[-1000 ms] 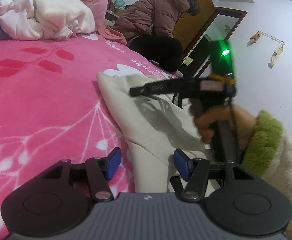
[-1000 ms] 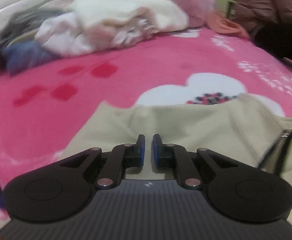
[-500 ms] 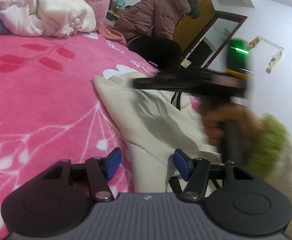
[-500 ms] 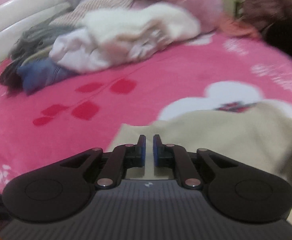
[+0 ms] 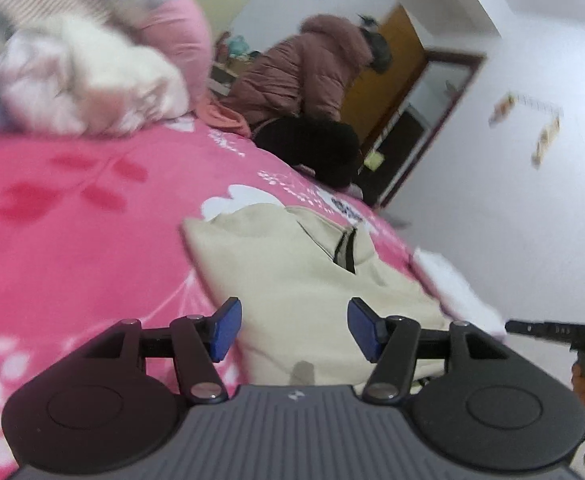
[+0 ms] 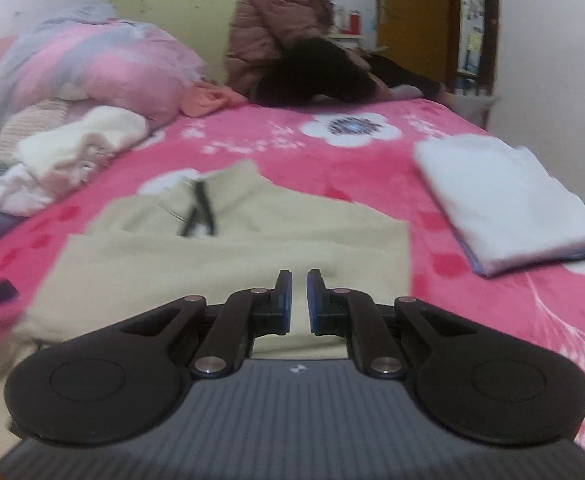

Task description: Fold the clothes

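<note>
- The cream sweater lies flat on the pink bedspread, near the bed's near edge. It is soft and matte, partly folded into a rough rectangle.
- Its collar, with a dark zipper, points away toward the far side of the bed; the folded body's long axis runs across the bed, side to side, in the right wrist view.
- The left gripper hangs over the sweater's near part with its blue pads spread wide, holding nothing.
- The right gripper hovers above the sweater's near edge; its fingers are drawn almost together with a thin gap, and no cloth shows between them.
- A folded white garment, plush and squared off, rests near the bed's right edge, just beside the sweater but apart from it.
- A loose heap of white and pale pink clothes sits toward the bed's left side, before a puffy pink quilt.
- A person in a padded coat sits at the far edge.
</note>
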The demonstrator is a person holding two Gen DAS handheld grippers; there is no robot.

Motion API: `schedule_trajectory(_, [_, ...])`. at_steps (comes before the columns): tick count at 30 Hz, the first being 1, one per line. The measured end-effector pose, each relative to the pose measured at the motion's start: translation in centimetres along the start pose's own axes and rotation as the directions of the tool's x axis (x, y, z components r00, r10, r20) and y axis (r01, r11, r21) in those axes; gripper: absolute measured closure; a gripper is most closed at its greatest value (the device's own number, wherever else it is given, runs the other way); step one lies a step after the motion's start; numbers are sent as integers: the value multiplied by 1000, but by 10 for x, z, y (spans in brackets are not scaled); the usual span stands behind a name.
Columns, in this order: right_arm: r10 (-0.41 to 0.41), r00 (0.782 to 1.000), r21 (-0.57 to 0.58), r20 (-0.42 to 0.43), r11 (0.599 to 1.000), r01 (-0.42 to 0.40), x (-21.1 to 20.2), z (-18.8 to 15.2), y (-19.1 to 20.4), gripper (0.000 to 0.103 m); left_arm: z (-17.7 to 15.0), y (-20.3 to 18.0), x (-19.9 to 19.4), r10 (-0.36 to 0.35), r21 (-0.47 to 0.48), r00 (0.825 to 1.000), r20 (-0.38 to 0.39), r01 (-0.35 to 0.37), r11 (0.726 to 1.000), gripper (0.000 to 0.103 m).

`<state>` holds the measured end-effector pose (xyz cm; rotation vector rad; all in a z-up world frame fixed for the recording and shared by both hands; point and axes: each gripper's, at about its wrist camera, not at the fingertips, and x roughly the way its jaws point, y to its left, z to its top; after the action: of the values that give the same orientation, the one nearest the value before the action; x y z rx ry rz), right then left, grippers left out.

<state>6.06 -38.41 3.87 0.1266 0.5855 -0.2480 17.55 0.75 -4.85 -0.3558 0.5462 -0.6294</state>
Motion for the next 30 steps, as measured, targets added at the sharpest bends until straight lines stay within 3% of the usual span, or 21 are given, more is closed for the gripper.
schedule_trajectory(3, [-8,1000,25,-4,1000,8,14,-10,-11,97,4,-22,16,31,120,997,-65,-23,993,44])
schedule_trajectory(7, [-6,1000,74,-10,997,7,31,-21,-24,97,-11,-25,40,106,187,980,-168,-73,980,47])
schedule_trajectory(15, [-2,1000,172,-21,985,6,66,-42,-49,97,-19,-33,42,144,267,977,-155,-99,959,46])
schedule_trajectory(20, [33,997,156,75,987,-44,61,-22,-42,96,-19,-38,42,170,295,973,-155,-119,948,46])
schedule_trajectory(22, [36,998,152,55,987,-44,77,-23,-42,96,-19,-40,43,182,306,971,-157,-127,943,46])
schedule_trajectory(24, [14,999,146,-33,989,-9,105,-35,-45,97,-21,-44,45,199,329,967,-156,-139,934,46])
schedule_trajectory(26, [24,1000,132,8,991,-25,114,-51,-46,97,-21,-47,46,213,347,965,-155,-148,926,46])
schedule_trajectory(30, [13,1000,125,13,992,-15,110,-50,-43,97,-19,-53,46,246,376,957,-153,-174,910,45])
